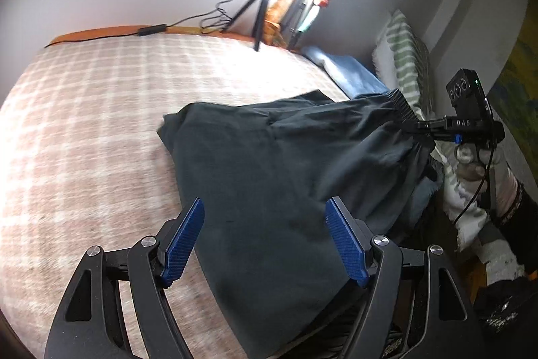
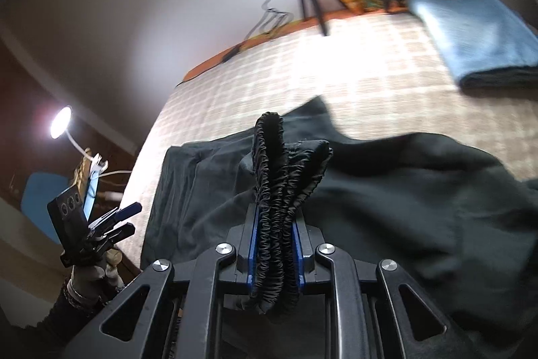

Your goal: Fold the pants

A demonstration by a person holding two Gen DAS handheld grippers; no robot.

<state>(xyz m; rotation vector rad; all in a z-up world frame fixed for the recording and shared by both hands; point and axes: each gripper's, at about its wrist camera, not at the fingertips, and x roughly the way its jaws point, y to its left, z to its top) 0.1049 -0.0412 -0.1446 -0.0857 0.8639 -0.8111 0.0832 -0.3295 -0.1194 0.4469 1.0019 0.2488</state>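
Note:
Dark pants (image 1: 269,157) lie spread on the plaid bed cover (image 1: 101,123), one leg running toward the near edge. My left gripper (image 1: 265,207) hovers open just above that leg, its blue pads (image 1: 183,244) on either side with nothing pinched. At the right, my right gripper (image 1: 417,125) is shut on the gathered elastic waistband (image 1: 403,103), which is lifted off the bed. In the right wrist view the bunched waistband (image 2: 269,143) sticks up from between the right gripper (image 2: 275,217), and the rest of the pants (image 2: 403,190) drape below. The left gripper (image 2: 127,219) shows at the far left, open.
A folded blue towel (image 2: 477,39) lies on the bed at the back right. A tripod (image 1: 260,12) with a bright ring light and cables stands at the bed's far edge. Striped pillows (image 1: 407,56) lean against the right wall. A desk lamp (image 2: 60,123) glows off the bed's left side.

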